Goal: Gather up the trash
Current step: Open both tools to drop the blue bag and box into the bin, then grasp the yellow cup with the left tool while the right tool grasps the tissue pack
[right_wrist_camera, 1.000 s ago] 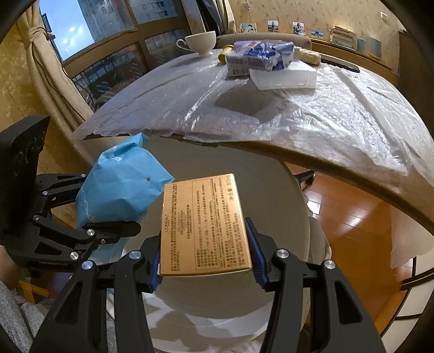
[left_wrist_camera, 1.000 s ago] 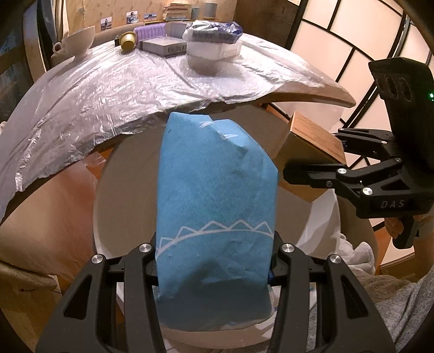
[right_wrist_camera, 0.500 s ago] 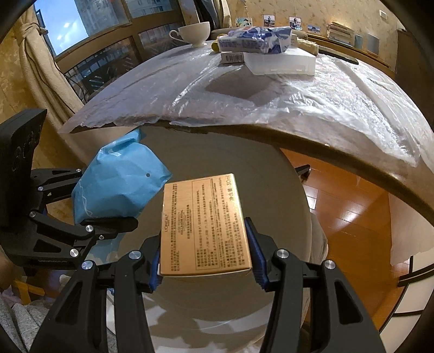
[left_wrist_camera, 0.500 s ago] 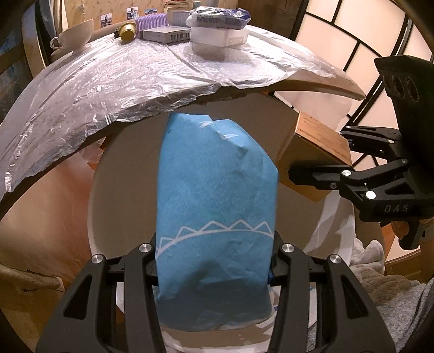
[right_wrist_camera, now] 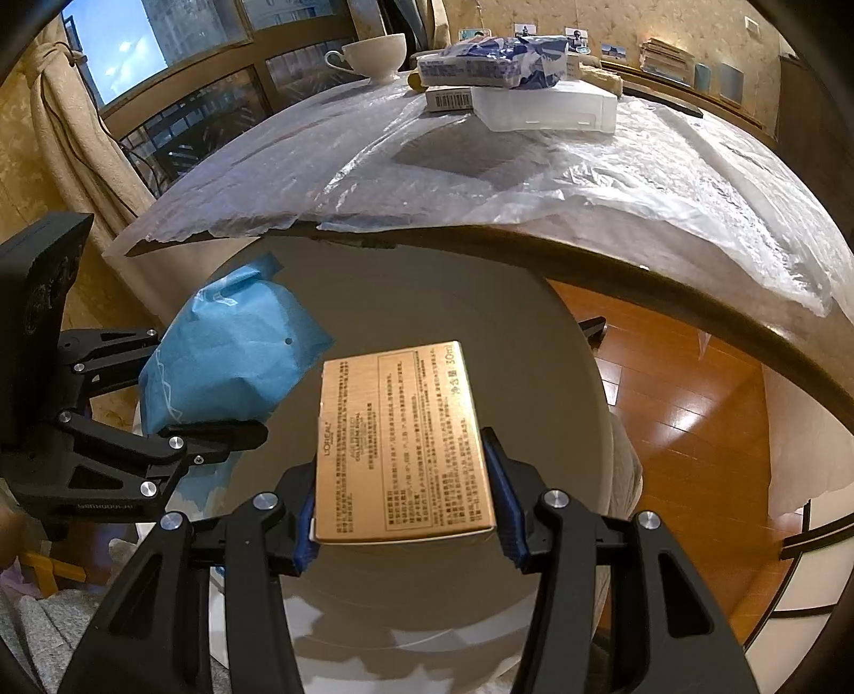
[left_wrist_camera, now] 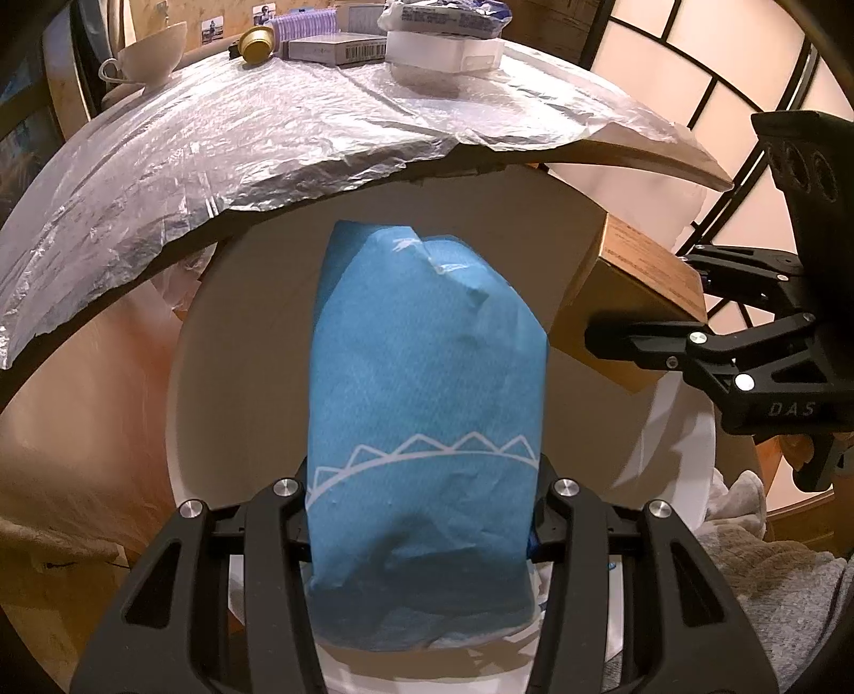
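My left gripper [left_wrist_camera: 424,507] is shut on a crumpled blue wrapper [left_wrist_camera: 427,384] and holds it over a round white bin [left_wrist_camera: 240,320] below the table edge. My right gripper [right_wrist_camera: 405,502] is shut on a gold L'Oréal carton [right_wrist_camera: 400,438] and holds it over the same bin [right_wrist_camera: 480,331]. The right gripper with its carton [left_wrist_camera: 635,299] shows at the right of the left wrist view. The left gripper with the wrapper [right_wrist_camera: 229,352] shows at the left of the right wrist view.
A table covered in clear plastic sheet [left_wrist_camera: 240,128] overhangs the bin. On it stand a white cup [right_wrist_camera: 373,53], a white box [right_wrist_camera: 544,107] with a blue-white packet [right_wrist_camera: 491,64] on top, a barcoded carton [left_wrist_camera: 336,49] and a gold lid [left_wrist_camera: 256,45]. Wooden floor [right_wrist_camera: 694,400] lies to the right.
Both grippers have sunk lower with their loads, below the table edge and closer to the bin. Both grips are unchanged.
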Tool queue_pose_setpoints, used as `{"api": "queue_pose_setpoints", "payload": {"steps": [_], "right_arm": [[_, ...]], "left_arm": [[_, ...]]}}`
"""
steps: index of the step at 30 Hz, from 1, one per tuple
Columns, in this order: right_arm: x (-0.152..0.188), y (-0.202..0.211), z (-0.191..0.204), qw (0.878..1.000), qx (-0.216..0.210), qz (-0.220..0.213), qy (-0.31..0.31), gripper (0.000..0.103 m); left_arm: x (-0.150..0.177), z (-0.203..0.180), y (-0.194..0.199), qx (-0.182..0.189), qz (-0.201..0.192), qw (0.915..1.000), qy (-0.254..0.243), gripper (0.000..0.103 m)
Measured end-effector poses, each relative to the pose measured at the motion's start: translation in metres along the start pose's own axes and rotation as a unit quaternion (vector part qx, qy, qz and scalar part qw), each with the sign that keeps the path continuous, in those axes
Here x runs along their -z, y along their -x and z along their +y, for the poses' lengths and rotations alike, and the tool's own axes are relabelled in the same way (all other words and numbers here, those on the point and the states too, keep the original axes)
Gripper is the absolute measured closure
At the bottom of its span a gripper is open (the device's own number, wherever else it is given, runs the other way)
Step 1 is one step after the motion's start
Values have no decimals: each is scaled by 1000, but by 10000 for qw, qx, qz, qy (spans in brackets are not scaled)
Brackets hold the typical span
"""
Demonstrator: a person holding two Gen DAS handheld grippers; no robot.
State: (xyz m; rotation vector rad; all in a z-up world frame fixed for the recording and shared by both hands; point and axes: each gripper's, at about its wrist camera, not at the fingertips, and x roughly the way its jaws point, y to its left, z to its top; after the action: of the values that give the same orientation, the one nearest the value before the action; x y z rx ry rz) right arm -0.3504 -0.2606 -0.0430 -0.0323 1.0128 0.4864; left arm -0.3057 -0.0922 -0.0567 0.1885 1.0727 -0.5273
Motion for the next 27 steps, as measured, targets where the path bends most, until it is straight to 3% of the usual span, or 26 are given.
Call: {"api": "queue_pose_setpoints", "payload": {"steps": [10, 12, 14, 22, 24, 27], "right_arm": [[-2, -2, 1, 10000, 93, 7, -16, 51], [-4, 0, -1, 9999, 158, -28, -45, 33], [-4, 3, -1, 9997, 190, -125, -72, 26], [-12, 35, 0, 9969, 413, -661, 143, 23], [-18, 51, 0, 9929, 555, -1027, 244, 12], [-31, 66, 1, 9853, 858, -1437, 350, 7]], "left_arm": [[-1, 8, -11, 43, 108, 9998, 154, 49], [-1, 6, -11, 3, 73, 9999, 96, 43], [-1, 4, -10, -106, 9, 9999, 15, 34], [-6, 0, 15, -129, -323, 9994, -85, 33], [-9, 1, 30, -51, -517, 9986, -95, 32], [-20, 7, 61, 17, -1095, 9940, -59, 9]]}}
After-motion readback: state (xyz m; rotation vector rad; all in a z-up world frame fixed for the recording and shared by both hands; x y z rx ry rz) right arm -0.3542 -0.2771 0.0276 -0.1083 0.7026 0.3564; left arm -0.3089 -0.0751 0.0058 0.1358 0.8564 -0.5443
